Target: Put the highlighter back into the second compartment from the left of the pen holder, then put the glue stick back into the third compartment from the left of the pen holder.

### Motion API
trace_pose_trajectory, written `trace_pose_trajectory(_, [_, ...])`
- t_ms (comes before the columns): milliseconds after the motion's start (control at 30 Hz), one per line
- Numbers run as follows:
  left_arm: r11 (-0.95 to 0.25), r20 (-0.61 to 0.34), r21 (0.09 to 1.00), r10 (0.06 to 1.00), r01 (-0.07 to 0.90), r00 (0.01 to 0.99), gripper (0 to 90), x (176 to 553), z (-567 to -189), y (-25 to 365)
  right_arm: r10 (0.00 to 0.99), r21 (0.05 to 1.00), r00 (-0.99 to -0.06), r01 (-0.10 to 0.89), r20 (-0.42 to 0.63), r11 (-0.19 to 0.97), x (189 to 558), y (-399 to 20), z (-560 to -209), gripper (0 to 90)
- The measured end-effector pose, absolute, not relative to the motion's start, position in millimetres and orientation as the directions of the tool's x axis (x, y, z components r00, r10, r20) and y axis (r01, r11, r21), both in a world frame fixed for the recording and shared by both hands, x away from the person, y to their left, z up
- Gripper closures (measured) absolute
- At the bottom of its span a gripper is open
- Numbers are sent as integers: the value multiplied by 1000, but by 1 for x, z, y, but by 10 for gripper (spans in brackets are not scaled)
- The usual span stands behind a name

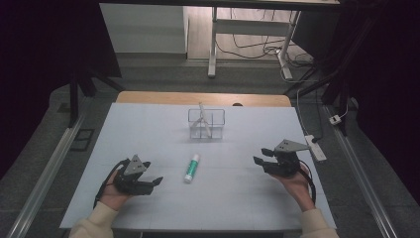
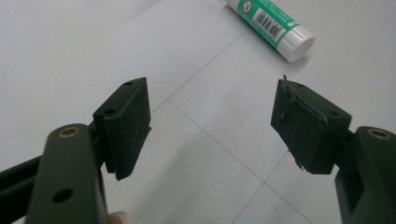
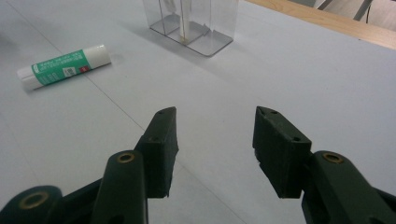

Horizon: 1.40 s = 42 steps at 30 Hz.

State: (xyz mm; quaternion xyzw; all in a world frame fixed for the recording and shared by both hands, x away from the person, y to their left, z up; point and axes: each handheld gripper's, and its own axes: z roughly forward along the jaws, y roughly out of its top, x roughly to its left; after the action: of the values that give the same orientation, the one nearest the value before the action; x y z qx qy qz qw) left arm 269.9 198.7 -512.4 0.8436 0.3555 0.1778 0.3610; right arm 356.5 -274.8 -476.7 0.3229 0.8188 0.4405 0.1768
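A green and white glue stick (image 1: 192, 167) lies on its side in the middle of the white table; it also appears at the top of the left gripper view (image 2: 272, 24) and at the left of the right gripper view (image 3: 63, 66). Behind it stands a clear plastic organizer (image 1: 206, 123) with a thin stick leaning inside (image 3: 191, 18). My left gripper (image 1: 157, 180) rests low at the left of the glue stick, open with nothing between its pads (image 2: 211, 123). At the right, my right gripper (image 1: 261, 155) is held open and empty (image 3: 215, 147), pointing toward the organizer.
The white table top (image 1: 148, 129) has a wooden edge at the back. A white power strip (image 1: 315, 147) lies by the table's right edge with cables behind it. A desk frame stands on the floor beyond.
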Motion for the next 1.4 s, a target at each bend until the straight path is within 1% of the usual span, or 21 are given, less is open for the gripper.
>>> trace_pose_trajectory(267, [-473,37,745,733,470,679,284,273,-508,196,686,840,-728,370,-4,397,356,-278,-476,496])
trace_pose_trajectory(500, [-433,22,771,751,467,660,283,280,-499,190,693,837,-721,371,-14,402,355,-280,-478,496])
trace_pose_trajectory(733, [-433,13,759,757,486,653,299,292,-491,177,699,829,-715,385,-9,404,354,-281,-482,496])
trace_pose_trajectory(867, [-437,-7,744,751,505,660,300,303,-489,165,694,822,-720,382,-21,422,353,-278,-484,495])
trace_pose_trajectory(1100, [-460,-26,721,730,519,683,302,322,-485,134,699,830,-714,376,-24,412,349,-282,-482,494])
trace_pose_trajectory(1300, [-450,-57,702,737,551,674,285,338,-483,112,707,831,-707,376,-28,409,346,-288,-482,494])
trace_pose_trajectory(1400, [-434,-87,696,740,572,667,276,344,-482,105,708,829,-705,371,-41,418,345,-288,-482,494])
